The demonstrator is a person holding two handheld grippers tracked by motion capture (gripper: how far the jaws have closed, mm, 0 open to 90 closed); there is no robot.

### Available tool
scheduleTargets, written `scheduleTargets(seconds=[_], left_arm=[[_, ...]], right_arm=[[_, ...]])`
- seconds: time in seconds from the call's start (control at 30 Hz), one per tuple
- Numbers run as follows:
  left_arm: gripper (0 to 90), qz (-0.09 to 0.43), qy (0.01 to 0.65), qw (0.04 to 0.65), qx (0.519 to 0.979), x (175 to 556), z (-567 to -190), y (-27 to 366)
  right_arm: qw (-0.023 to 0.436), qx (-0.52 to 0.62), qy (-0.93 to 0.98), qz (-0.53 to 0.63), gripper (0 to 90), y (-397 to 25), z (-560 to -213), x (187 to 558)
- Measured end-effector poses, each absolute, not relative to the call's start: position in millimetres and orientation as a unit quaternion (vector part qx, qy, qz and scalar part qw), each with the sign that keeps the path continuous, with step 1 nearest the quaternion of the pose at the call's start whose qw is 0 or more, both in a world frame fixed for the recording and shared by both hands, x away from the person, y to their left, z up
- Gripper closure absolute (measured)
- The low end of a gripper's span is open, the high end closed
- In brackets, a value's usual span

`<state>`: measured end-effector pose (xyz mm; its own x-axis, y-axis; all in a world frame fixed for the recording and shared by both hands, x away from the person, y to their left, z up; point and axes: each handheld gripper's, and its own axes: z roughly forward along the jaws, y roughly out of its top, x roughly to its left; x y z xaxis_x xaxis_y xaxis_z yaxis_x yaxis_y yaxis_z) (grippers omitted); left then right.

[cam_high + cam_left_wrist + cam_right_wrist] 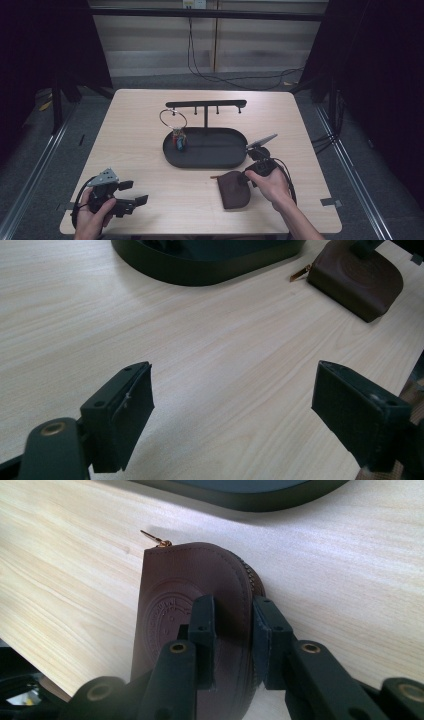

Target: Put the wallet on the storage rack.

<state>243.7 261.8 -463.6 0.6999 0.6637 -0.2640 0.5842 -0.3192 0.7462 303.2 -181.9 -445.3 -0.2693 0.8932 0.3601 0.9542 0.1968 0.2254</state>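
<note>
At the near edge of the surface (pixel 145 150), I hold the left hand-held gripper (pixel 134 193) low over bare light wood-grain laminate. Its jaws stand wide apart with nothing between them; in the left gripper view the flat black pads (pixel 131 415) frame only wood.

Further right along the near edge, I hold the right hand-held gripper (pixel 248 176) on the brown pouch (pixel 235 189). In the right gripper view its jaws are nearly closed, pinching the curved zipped edge of the pouch (pixel 185 610) between them. The pouch lies flat on the surface, just in front of the tray and apart from it. It is smooth dark-brown leather-like material, with one straight side and one rounded side, and a round embossed seal on its face. In the high view its long axis runs roughly near-to-far. A small gold-coloured zip pull (pixel 155 538) sticks out from its far left corner, pointing left and away from me.

Beyond the pouch sits a matte black oval tray (pixel 220 155) with a low rim. At its left end it holds a small cluster of coloured items (pixel 179 140); I cannot tell what they are. A black T-shaped stand (pixel 206 105) rises from the tray's far side, with short pegs under its crossbar. A thin wire ring (pixel 173 119) hangs from the left peg above the coloured items.
</note>
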Motion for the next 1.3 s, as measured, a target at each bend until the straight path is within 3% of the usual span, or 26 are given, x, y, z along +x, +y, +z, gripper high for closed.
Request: scheduleTargets(seconds=[0.33,1.3], left_arm=[[16.7,0.044,0.385,0.437,0.812,244,-464,262],[16.7,0.048,0.386,0.439,0.81,245,-463,264]], right_arm=[[0.066,-0.585,-0.782,-0.204,81.3,-181,-426,303],[0.011,-0.562,-0.815,-0.142,84.0,-176,-385,307]])
